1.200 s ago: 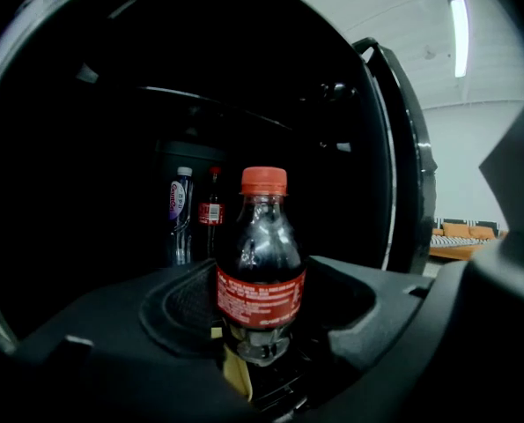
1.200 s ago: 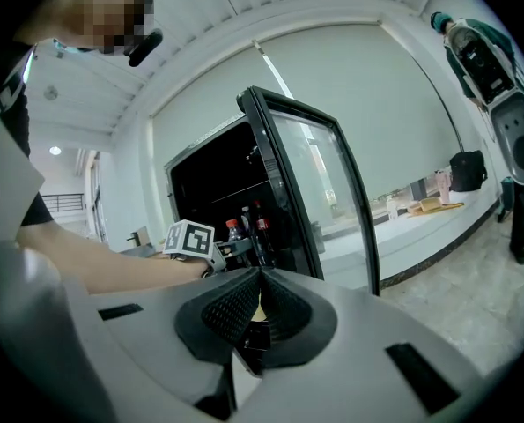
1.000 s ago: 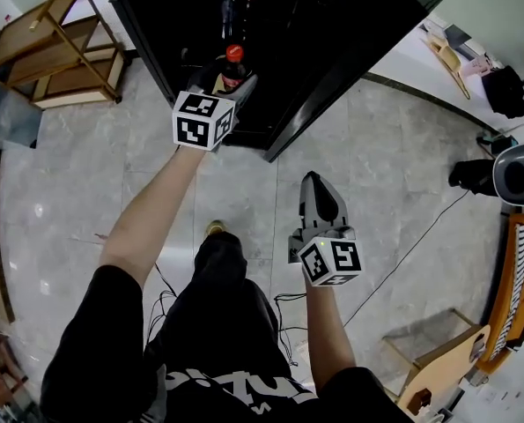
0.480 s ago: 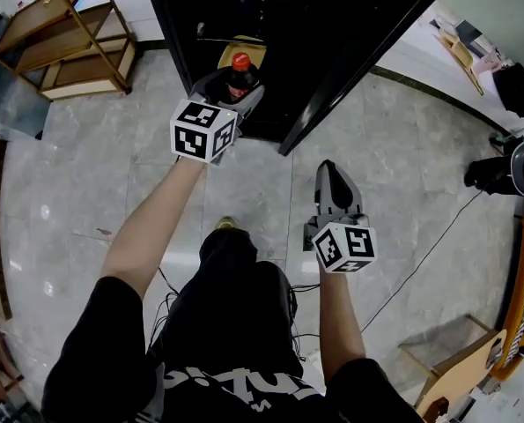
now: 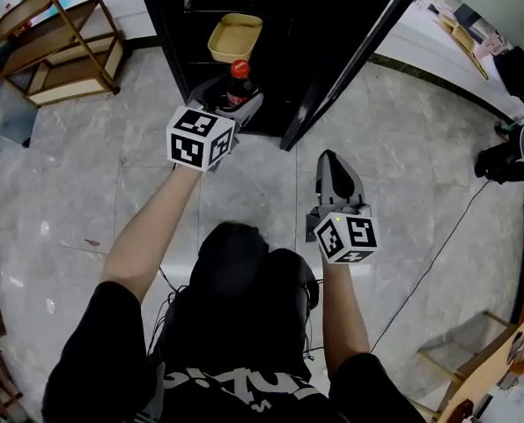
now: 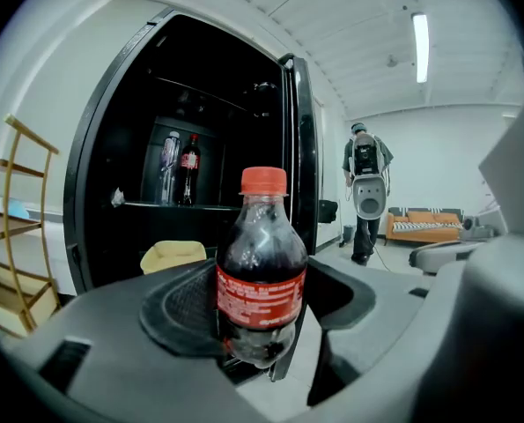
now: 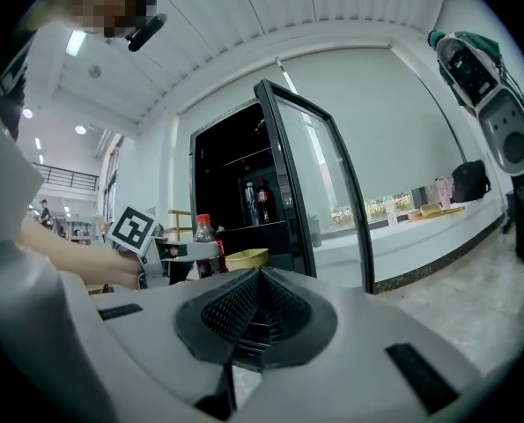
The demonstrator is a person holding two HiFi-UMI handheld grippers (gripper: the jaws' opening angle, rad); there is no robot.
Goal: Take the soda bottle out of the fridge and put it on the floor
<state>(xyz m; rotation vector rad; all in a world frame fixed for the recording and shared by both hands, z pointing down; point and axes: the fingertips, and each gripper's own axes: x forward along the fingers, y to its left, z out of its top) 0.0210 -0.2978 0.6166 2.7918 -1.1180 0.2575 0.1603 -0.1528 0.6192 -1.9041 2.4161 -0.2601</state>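
A small soda bottle (image 6: 260,271) with dark drink, a red cap and a red label stands upright between the jaws of my left gripper (image 6: 260,311), which is shut on its body. In the head view the bottle (image 5: 238,85) and left gripper (image 5: 227,100) hang just in front of the open black fridge (image 5: 314,33), above the grey floor. My right gripper (image 5: 335,171) is over the floor to the right of the fridge door, jaws together with nothing between them (image 7: 248,320). The right gripper view shows the bottle (image 7: 206,241) at left.
A yellow bowl (image 5: 234,36) sits low inside the fridge, and two more bottles (image 6: 180,167) stand on an upper shelf. The open fridge door (image 5: 354,60) juts out between the grippers. A wooden rack (image 5: 55,38) stands left. Cables (image 5: 429,236) cross the floor at right.
Both grippers have sunk lower toward the floor, the left one carrying the bottle down and out from the fridge opening. The person has crouched, and the yellow bowl has come into view.
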